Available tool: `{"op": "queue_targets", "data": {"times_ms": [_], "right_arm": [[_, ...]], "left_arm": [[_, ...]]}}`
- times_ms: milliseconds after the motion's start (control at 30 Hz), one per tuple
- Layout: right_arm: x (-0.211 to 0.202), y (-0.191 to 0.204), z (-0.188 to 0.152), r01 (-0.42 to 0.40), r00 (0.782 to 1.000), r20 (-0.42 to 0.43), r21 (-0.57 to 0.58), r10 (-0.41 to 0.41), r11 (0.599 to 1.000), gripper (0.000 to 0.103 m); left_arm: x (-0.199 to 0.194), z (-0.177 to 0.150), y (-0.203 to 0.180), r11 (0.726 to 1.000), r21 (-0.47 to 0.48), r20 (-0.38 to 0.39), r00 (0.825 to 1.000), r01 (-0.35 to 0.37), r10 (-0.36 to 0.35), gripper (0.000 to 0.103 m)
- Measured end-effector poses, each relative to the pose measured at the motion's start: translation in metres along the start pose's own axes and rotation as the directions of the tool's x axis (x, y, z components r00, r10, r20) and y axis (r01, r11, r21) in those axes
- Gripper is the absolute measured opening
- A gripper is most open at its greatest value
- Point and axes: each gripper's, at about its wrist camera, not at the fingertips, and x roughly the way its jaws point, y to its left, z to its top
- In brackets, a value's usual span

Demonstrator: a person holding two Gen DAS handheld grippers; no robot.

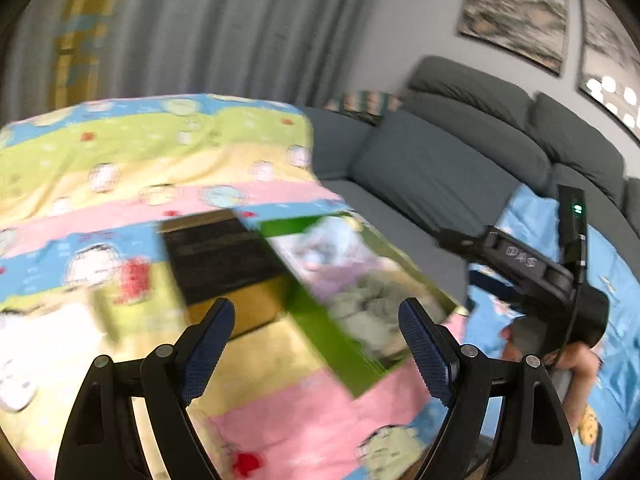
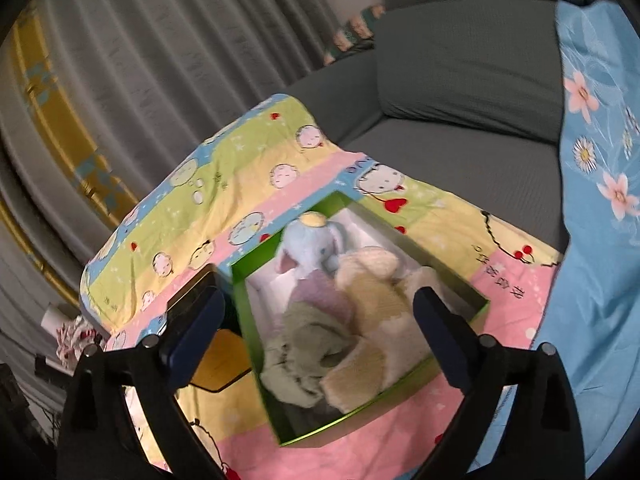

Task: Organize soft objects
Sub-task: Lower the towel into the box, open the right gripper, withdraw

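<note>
A green box [image 2: 256, 340] sits on a striped cartoon blanket [image 2: 248, 168] and holds several soft toys: a blue plush elephant [image 2: 310, 246], a cream plush [image 2: 376, 296] and a grey-green plush [image 2: 304, 344]. The box also shows, blurred, in the left wrist view [image 1: 320, 320]. My right gripper [image 2: 320, 340] is open and empty, just above the box. My left gripper [image 1: 318, 344] is open and empty, above the box's near edge. The right gripper's body [image 1: 532, 264] shows at the right of the left wrist view.
A black-topped cardboard box [image 1: 224, 256] stands left of the green box. A grey sofa [image 2: 460, 92] with cushions lies behind. A light blue flowered sheet [image 2: 592, 200] covers the right. Grey curtains [image 2: 160, 60] hang at the back left.
</note>
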Motion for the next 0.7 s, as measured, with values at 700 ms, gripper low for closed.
{"op": "queue_targets", "data": {"times_ms": [700], "right_arm": [[0.017,0.118,-0.053,-0.085,0.995,-0.065,-0.276,0.069,0.957,0.099]], "left_arm": [[-0.074,-0.096,0.21,0.872,-0.376,-0.077,0.949,-0.313,0.307,0.099]]}}
